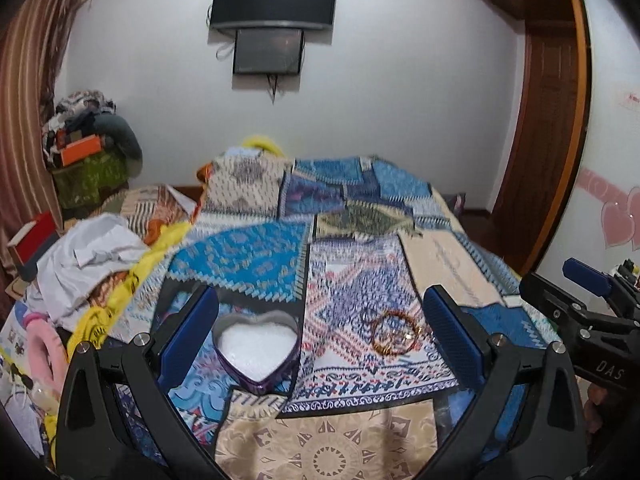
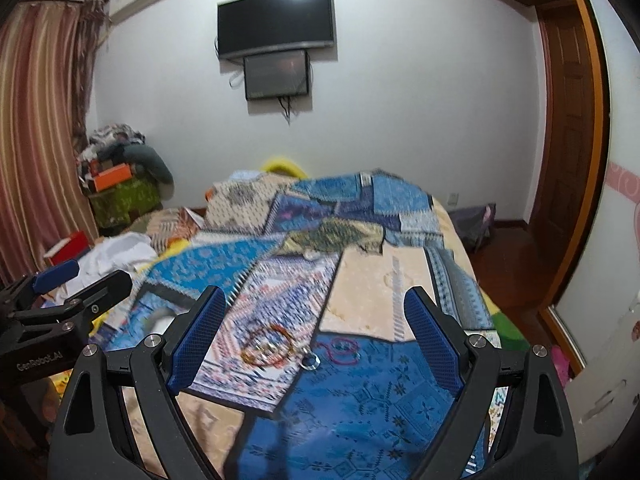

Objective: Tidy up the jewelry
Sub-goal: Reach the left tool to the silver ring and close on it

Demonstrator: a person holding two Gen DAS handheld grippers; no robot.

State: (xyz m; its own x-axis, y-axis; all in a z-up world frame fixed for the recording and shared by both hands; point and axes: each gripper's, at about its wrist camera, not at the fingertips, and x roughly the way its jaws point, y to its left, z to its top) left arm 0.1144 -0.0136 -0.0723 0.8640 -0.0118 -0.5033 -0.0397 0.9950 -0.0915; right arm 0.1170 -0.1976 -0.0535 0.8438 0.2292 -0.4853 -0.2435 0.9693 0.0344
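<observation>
Below both cameras lies a bed covered in patchwork cloths (image 1: 348,280) of blue, cream and violet patterns. Low in the left wrist view, the left gripper (image 1: 320,332) has its jaws spread wide and holds nothing. Between its blue fingers (image 1: 188,336), toward the left one, sits a heart-shaped tin (image 1: 256,354) with a white lining, open at the top, resting on the cloth. Right of the tin, near the right finger, lies a cluster of bangles (image 1: 394,334), amber-brown with thinner gold-coloured ones, flat on the patterned fabric. At the right edge of that frame the right gripper shows from the side.

Low in the right wrist view, the right gripper (image 2: 316,336) is likewise spread wide and empty. The bangles lie between its fingers, left of centre; just right of them are a small clear ring (image 2: 310,361) and a thin red cord loop (image 2: 342,350) on blue cloth. The picture is blurred, so finer details are unclear
</observation>
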